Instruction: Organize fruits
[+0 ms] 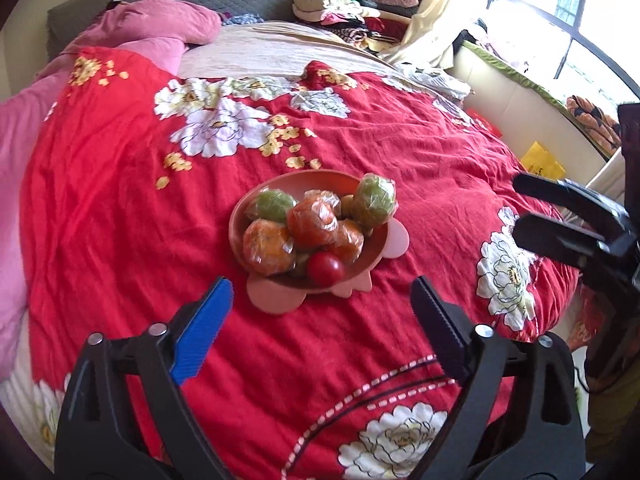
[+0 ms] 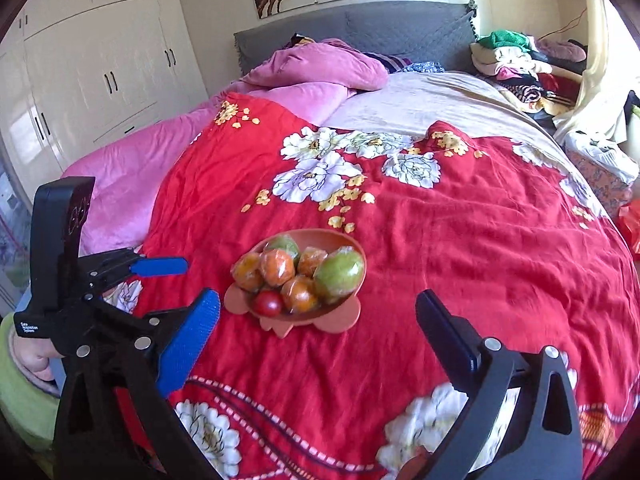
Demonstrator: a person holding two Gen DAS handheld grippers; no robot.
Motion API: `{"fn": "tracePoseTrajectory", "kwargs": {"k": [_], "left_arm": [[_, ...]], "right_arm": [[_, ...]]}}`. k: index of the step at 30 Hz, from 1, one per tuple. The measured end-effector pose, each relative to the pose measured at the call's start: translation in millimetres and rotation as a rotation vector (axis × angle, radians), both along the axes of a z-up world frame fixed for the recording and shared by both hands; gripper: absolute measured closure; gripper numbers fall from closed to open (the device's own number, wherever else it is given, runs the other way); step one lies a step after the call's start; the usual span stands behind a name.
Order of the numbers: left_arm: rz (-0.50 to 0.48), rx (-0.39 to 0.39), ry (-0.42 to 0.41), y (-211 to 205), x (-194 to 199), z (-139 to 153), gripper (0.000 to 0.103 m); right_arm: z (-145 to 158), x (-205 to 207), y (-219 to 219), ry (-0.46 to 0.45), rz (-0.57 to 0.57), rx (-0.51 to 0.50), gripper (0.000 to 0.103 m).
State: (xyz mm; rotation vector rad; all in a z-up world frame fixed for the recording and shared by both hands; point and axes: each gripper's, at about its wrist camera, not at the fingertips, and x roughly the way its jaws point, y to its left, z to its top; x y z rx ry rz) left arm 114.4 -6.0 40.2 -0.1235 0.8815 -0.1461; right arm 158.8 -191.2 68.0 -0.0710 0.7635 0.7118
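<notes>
A pink bowl (image 1: 237, 229) sits mid-bed on a red floral bedspread (image 1: 120, 200). It holds several plastic-wrapped oranges (image 1: 266, 246), two wrapped green fruits (image 1: 376, 200) and a red tomato-like fruit (image 1: 325, 269). My left gripper (image 1: 321, 282) is open just in front of the bowl, nothing between its fingers. My right gripper (image 1: 520, 208) enters from the right edge, open and empty. In the right wrist view the same bowl (image 2: 320, 234) lies ahead of my open right gripper (image 2: 318, 295), and the left gripper's blue finger (image 2: 160, 267) shows at the left.
A pink quilt (image 2: 312, 68) and grey headboard (image 2: 360, 28) lie at the bed's far end. Piled clothes (image 2: 516, 60) sit far right, white wardrobes (image 2: 100, 60) left. A window (image 1: 580, 20) and a yellow bag (image 1: 544, 162) are beyond the bed's right edge.
</notes>
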Motion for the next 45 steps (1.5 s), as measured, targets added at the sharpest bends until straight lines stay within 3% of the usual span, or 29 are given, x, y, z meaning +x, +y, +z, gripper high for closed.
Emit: {"fn": "tracePoseTrajectory", "kwargs": {"k": [9,17,27,45], "left_arm": [[0.140,-0.054,-0.015,5.7,-49.6,-10.9,0.010],[0.184,-0.016,0.030,-0.9,-69.1,-29.8,0.010],[0.212,0.034,0.047,-8.5,-77.7,-38.5,0.010],[0.231,0.055,0.043,-5.8,-79.2,-33.1,0.010]], "right_arm": [[-35.5,-48.4,0.7,0.015,-0.017,-0.083,0.005],[-52.7,-61.0,-2.7,0.014,-0.061,-0.121,0.005],[-51.4,-65.4,-4.5,0.007,-0.072,-0.125,0.005],[-52.4,-65.7,-3.8,0.010,-0.072,-0.129,0.005]]}}
